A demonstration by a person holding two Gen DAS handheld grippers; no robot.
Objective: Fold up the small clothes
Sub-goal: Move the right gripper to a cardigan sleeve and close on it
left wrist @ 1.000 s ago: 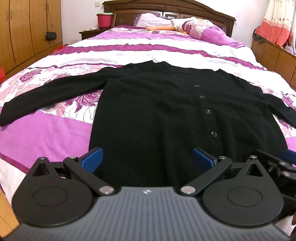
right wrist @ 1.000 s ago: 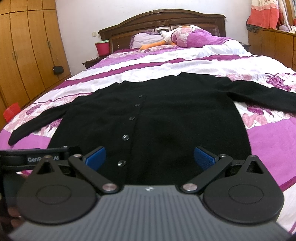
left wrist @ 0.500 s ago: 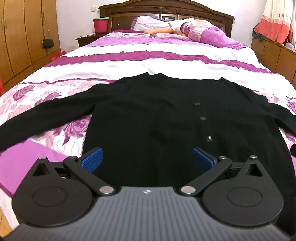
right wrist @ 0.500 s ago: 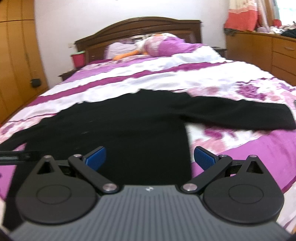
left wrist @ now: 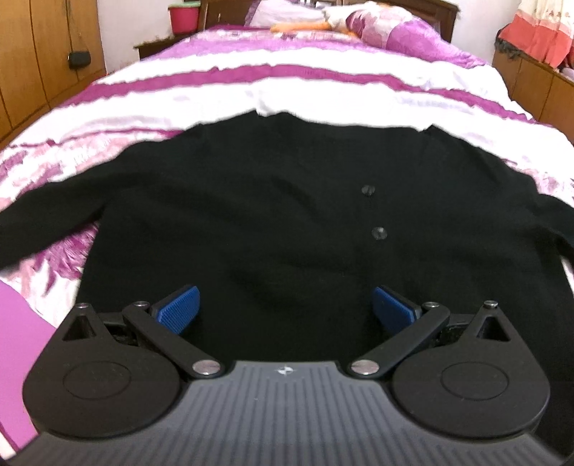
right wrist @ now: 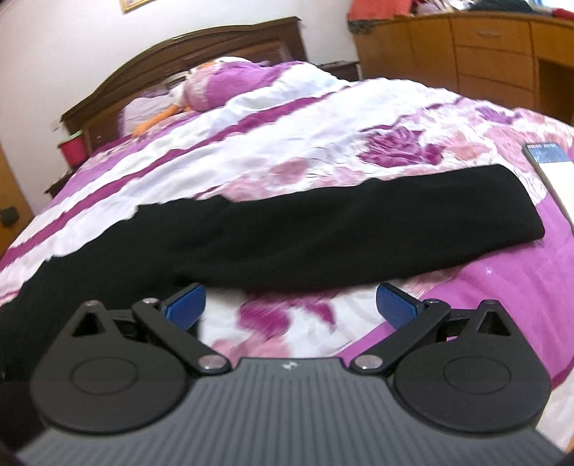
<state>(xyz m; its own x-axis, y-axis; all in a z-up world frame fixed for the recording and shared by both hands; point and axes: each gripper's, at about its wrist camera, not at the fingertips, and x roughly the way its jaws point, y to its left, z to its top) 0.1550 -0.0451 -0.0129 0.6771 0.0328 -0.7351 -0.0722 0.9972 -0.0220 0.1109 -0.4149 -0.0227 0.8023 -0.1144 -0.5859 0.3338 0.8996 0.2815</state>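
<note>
A black buttoned cardigan (left wrist: 272,222) lies flat and spread on the bed, collar toward the headboard, both sleeves stretched outward. My left gripper (left wrist: 286,310) hovers open over the cardigan's lower body, blue pads (left wrist: 179,309) wide apart with nothing between them. In the right wrist view the cardigan's right sleeve (right wrist: 358,229) runs across the bedspread to its cuff at the right. My right gripper (right wrist: 291,304) is open just in front of that sleeve, above the flowered cover, holding nothing.
The bed has a purple and white flowered cover (right wrist: 358,122), pillows and a wooden headboard (right wrist: 201,53). A phone-like flat object (right wrist: 549,165) lies on the bed beyond the cuff. Wooden drawers (right wrist: 484,53) stand right, wardrobes (left wrist: 46,53) left, a red bin (left wrist: 183,18) on the nightstand.
Both grippers moved forward over the bed. The left one came closer over the cardigan's body. The right one swung right, from facing the body to facing the right sleeve. Both stayed open.
</note>
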